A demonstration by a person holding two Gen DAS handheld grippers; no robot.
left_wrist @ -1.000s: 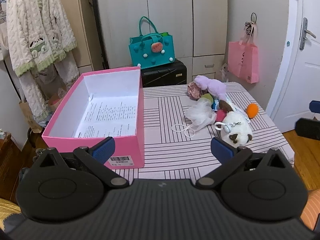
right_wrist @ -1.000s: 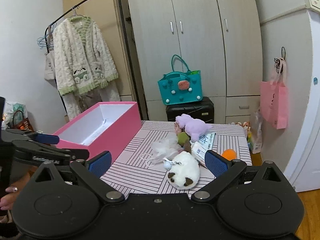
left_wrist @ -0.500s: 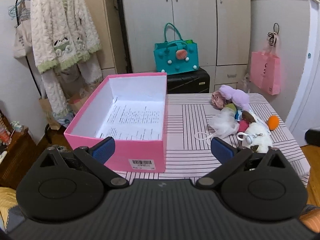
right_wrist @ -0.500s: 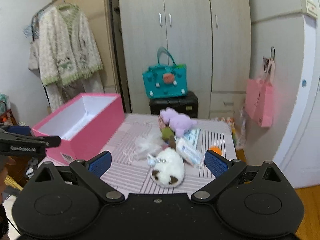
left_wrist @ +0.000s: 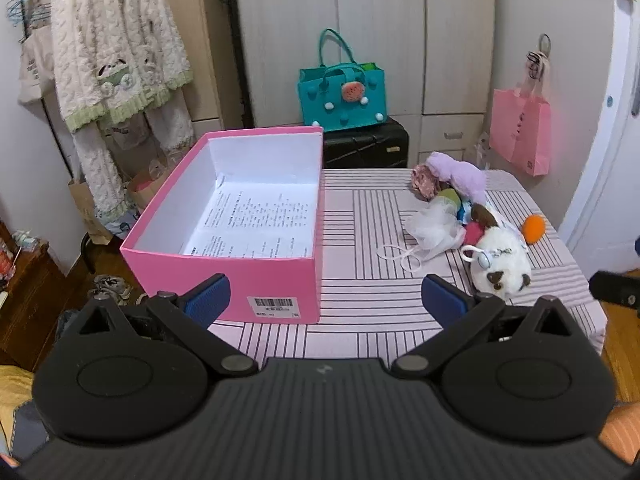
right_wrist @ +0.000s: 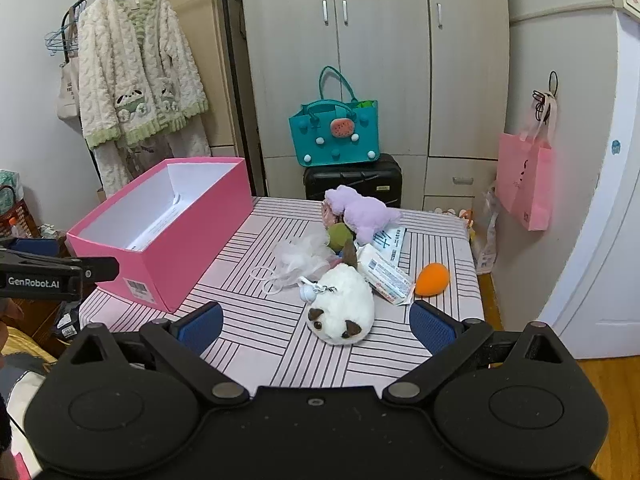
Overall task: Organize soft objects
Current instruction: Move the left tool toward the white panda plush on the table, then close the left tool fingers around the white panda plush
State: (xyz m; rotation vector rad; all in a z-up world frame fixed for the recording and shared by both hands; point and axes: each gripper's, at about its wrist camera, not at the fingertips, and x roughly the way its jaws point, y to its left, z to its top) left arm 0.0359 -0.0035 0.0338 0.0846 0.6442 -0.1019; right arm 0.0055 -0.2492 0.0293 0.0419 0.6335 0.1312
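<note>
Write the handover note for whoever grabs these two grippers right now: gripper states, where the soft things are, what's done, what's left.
Left gripper: open, empty, held short of the table, facing the pink box.
Right gripper: open, empty, aimed at the white plush.
Pink box: on the table's left side, holding only a printed sheet.
Soft things, all piled on the table's right side: white plush nearest, white mesh puff, purple plush at the back, orange sponge off to the right, plus smaller pieces and a wrapped packet.
Done: nothing boxed.
Left: presumably move each soft item into the box, probably starting with the white plush.
</note>
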